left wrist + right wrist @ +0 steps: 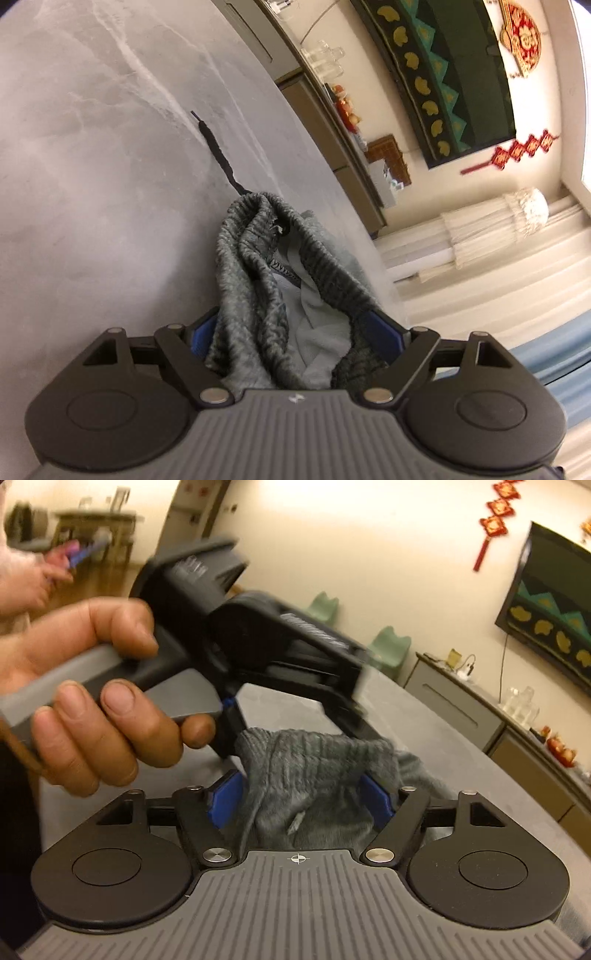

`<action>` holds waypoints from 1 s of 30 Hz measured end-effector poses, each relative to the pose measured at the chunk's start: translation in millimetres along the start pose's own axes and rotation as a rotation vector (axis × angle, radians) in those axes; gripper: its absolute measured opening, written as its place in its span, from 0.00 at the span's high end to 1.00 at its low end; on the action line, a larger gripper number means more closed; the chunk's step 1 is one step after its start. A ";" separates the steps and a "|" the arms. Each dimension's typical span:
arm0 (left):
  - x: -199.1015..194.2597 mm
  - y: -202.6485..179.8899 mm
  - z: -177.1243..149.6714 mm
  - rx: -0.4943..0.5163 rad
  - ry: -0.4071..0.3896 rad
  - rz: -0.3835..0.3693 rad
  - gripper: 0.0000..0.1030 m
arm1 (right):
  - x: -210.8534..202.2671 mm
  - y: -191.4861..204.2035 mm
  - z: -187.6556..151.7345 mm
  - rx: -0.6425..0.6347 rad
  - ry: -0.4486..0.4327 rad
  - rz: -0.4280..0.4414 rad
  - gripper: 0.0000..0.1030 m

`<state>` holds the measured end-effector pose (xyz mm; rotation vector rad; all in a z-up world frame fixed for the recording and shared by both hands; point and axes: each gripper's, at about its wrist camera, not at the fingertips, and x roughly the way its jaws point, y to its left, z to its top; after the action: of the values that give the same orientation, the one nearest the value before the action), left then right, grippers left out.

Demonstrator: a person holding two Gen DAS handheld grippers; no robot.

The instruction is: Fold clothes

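A: Start with the left wrist view. What does the left gripper have?

B: A bunch of grey knit garment, most likely sweatpants, since a ribbed waistband and a pale lining show. The cloth fills the gap between the blue pads, so the jaws are clamped onto it. A black drawstring runs out from the far end of the fabric and lies flat on the grey marbled table.

A: Where is the garment against the table?

B: Its far end is over the tabletop, near the table's edge. I cannot tell if it touches. Beyond the edge are a low sideboard with glass jars, a wall-mounted screen and white curtains.

A: And the right wrist view?

B: The right gripper is closed on the same grey knit, bunched between its blue pads. Just ahead, the person's left hand grips the handle of the other gripper, whose fingers reach into the top of the cloth. The two grippers are close together, with the fabric stretched between them above the table.

A: Anything behind?

B: Green chairs against the wall and a red hanging ornament.
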<state>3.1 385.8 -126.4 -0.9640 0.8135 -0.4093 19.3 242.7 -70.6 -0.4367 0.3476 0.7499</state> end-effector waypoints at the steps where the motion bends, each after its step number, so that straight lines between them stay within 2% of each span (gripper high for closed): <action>1: -2.4 1.1 -1.6 -0.002 -0.003 -0.005 0.18 | -6.1 -5.0 -1.8 0.028 -0.011 0.012 0.27; 4: -10.8 6.5 -6.2 -0.041 -0.026 -0.029 0.16 | -23.9 -20.9 -6.8 0.114 -0.043 0.048 0.33; 6: -16.3 10.0 -7.6 -0.070 -0.050 -0.049 0.15 | -21.2 -43.8 -6.4 0.249 -0.044 0.053 0.49; 7: -18.7 12.3 -8.1 -0.082 -0.058 -0.061 0.15 | -17.2 -55.1 -6.5 0.314 -0.035 0.056 0.51; 9: -20.1 13.4 -9.0 -0.081 -0.065 -0.071 0.15 | -6.3 -64.5 -7.8 0.322 0.010 0.061 0.62; 12: -12.8 2.0 -10.2 -0.010 -0.042 -0.040 0.13 | 10.0 -78.5 -9.6 0.332 0.077 0.068 0.67; 13: -9.6 -3.7 -11.6 0.030 -0.036 -0.008 0.12 | 15.4 -83.2 -10.2 0.336 0.099 0.071 0.67; 14: -6.6 -8.6 -13.2 0.066 -0.035 0.029 0.13 | 20.9 -87.9 -10.8 0.339 0.122 0.073 0.75; 15: -3.6 -13.5 -14.7 0.102 -0.033 0.066 0.19 | 26.3 -92.6 -11.5 0.343 0.144 0.076 0.76; 16: -0.9 -17.2 -16.3 0.130 -0.029 0.100 0.37 | 31.8 -97.3 -12.1 0.346 0.167 0.078 0.76; 17: 0.9 -19.3 -17.4 0.144 -0.028 0.135 0.49 | 37.2 -102.0 -12.7 0.350 0.189 0.081 0.74; 18: 2.3 -21.4 -17.7 0.155 -0.036 0.178 0.60 | 42.6 -106.6 -13.3 0.353 0.212 0.083 0.62; 19: 2.2 -23.0 -18.3 0.164 -0.045 0.215 0.68 | 48.1 -111.3 -13.9 0.357 0.234 0.086 0.56; 20: 0.5 -27.1 -19.5 0.178 -0.058 0.247 0.70 | 51.6 -117.1 -15.7 0.364 0.254 0.088 0.54; 22: 0.2 -49.6 -25.3 0.255 -0.093 0.318 0.71 | 31.7 -143.9 -34.4 0.432 0.249 0.092 0.53; 25: 8.9 -111.2 -51.4 0.491 -0.149 0.432 0.71 | 1.8 -184.1 -62.6 0.534 0.242 0.099 0.54; 26: 14.6 -131.9 -63.6 0.564 -0.156 0.457 0.71 | -8.1 -197.4 -72.0 0.569 0.240 0.101 0.49; 30: 67.2 -222.4 -121.3 0.839 -0.156 0.507 0.72 | -47.9 -251.0 -109.5 0.705 0.230 0.109 0.45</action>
<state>-38.0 157.5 -4.4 0.0030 0.6219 -0.1910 150.2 -2.4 -78.7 0.1674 0.8205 0.6338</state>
